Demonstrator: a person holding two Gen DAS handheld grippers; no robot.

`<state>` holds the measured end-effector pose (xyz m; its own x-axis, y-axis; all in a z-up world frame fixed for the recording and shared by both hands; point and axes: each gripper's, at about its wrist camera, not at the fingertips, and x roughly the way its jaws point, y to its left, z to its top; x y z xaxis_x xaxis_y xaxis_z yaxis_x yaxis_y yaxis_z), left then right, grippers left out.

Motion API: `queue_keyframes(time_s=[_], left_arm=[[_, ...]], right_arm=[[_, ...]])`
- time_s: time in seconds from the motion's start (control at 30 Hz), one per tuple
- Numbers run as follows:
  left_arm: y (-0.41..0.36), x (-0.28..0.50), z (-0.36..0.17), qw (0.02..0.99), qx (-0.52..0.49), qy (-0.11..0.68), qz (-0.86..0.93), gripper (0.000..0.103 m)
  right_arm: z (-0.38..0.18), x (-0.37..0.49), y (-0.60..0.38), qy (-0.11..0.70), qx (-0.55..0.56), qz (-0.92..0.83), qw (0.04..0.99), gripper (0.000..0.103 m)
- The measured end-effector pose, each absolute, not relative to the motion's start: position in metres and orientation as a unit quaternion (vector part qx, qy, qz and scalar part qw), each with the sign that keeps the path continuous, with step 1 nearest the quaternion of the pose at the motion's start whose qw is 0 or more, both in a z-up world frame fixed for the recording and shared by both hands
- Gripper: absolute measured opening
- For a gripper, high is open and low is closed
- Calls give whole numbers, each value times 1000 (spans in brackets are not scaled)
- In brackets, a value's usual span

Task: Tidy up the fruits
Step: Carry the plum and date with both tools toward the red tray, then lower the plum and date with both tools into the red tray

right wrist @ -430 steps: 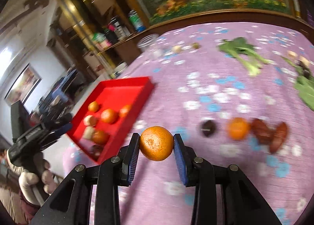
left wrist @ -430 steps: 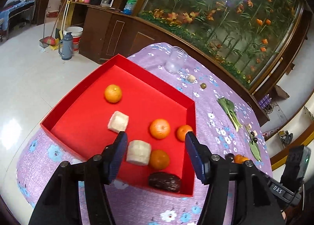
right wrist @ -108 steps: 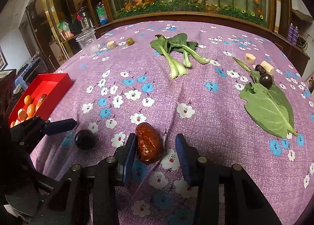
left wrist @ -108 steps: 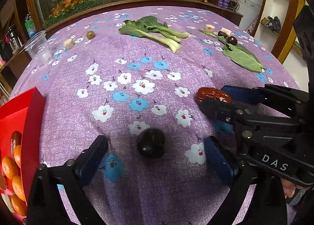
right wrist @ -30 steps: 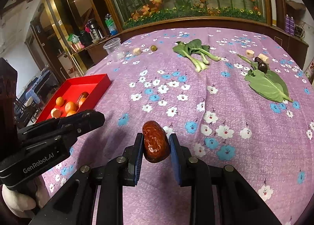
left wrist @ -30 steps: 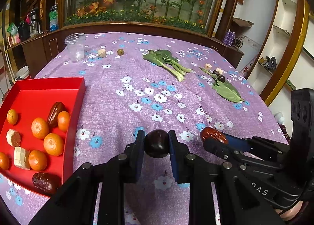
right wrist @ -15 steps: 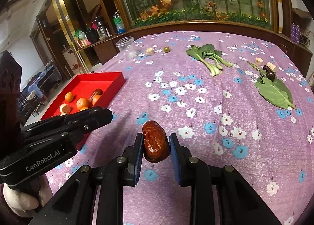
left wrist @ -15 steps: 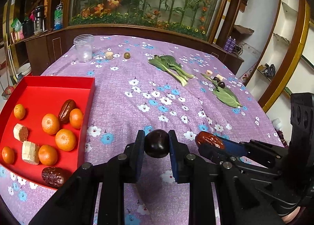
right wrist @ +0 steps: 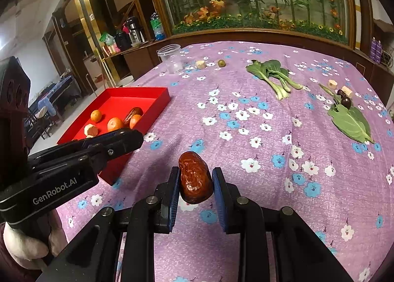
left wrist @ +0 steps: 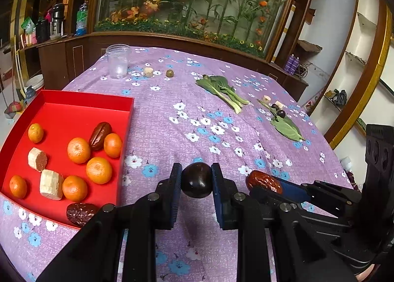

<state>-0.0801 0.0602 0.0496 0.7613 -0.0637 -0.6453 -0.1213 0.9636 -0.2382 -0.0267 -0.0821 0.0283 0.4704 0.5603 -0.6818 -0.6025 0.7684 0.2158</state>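
My left gripper [left wrist: 196,181] is shut on a dark round plum [left wrist: 196,180] and holds it above the purple flowered cloth, right of the red tray [left wrist: 73,114]. The tray holds several oranges [left wrist: 78,150], pale cut pieces [left wrist: 51,184] and two dark dates [left wrist: 99,132]. My right gripper [right wrist: 194,184] is shut on a reddish-brown date [right wrist: 194,181], also above the cloth. It shows in the left wrist view [left wrist: 264,181] just right of the left gripper. The tray shows in the right wrist view [right wrist: 138,94], partly behind the left gripper [right wrist: 118,144].
At the far side stand a clear plastic cup [left wrist: 118,64], a pale cut piece [left wrist: 147,72] and a small green fruit [left wrist: 169,73]. Bok choy [left wrist: 221,90] lies mid-table. A green leaf [left wrist: 287,128] with a small dark fruit [left wrist: 281,113] and pale pieces lies right.
Both grippers, still holding the plum and the date, have moved left toward the red tray, which now fills more of both views.
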Motion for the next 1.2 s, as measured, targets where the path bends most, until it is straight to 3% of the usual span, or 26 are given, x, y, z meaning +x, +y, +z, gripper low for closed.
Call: queue_keyframes(time_s=[0.63, 1.2], left_arm=[[95, -101, 47, 928, -170, 331, 35, 23], [173, -133, 42, 920, -236, 298, 90, 23]], right_arm=[[30, -47, -52, 386, -52, 355, 850, 29], [27, -54, -7, 394, -83, 376, 834, 29]])
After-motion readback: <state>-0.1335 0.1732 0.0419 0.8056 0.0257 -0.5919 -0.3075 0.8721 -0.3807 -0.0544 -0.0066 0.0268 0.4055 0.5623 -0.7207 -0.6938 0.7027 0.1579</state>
